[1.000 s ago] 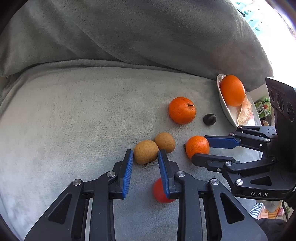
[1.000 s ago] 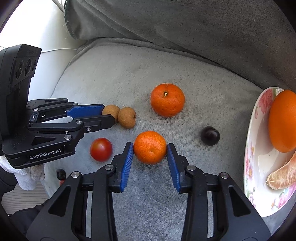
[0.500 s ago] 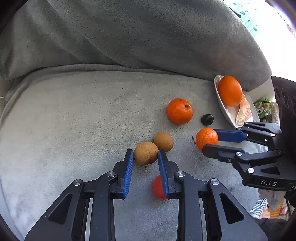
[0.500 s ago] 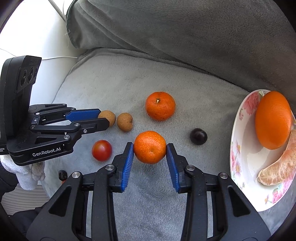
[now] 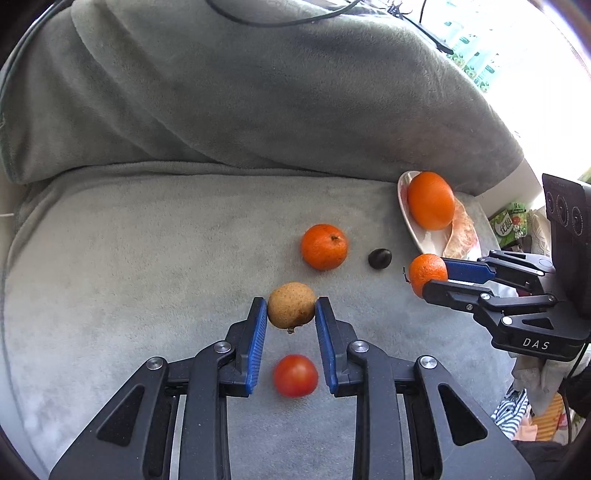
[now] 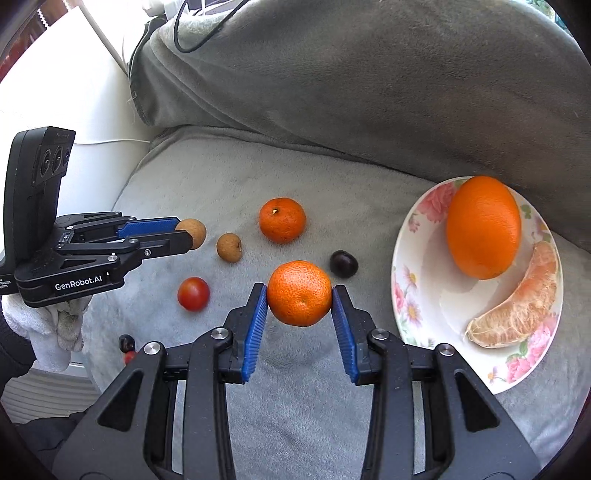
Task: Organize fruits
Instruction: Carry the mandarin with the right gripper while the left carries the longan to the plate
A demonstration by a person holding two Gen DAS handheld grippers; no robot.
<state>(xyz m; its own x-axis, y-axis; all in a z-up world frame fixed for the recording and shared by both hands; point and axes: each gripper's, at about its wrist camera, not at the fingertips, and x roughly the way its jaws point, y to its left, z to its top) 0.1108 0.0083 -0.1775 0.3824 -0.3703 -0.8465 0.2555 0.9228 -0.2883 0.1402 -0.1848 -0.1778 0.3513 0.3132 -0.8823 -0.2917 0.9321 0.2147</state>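
Left hand-held gripper [image 5: 291,314] clamped, tilted steeply down; right hand-held gripper [image 6: 299,299] likewise clamped, angled down.

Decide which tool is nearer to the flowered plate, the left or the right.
The right. The right tool, gripping a mandarin, is just beside the plate. The left tool, holding a brown fruit, sits across the cushion, beyond the fruit lying loose.

You're in a home, living-room type spot: grey plush sofa [image 6: 295,177] with a back cushion [image 5: 258,103], a floral plate [image 6: 417,295] of fruit set right on the seat, a cable [image 6: 192,33] trailing over the cushion, striped cloth [image 5: 511,410] and snack packets [image 5: 511,225] off the edge.
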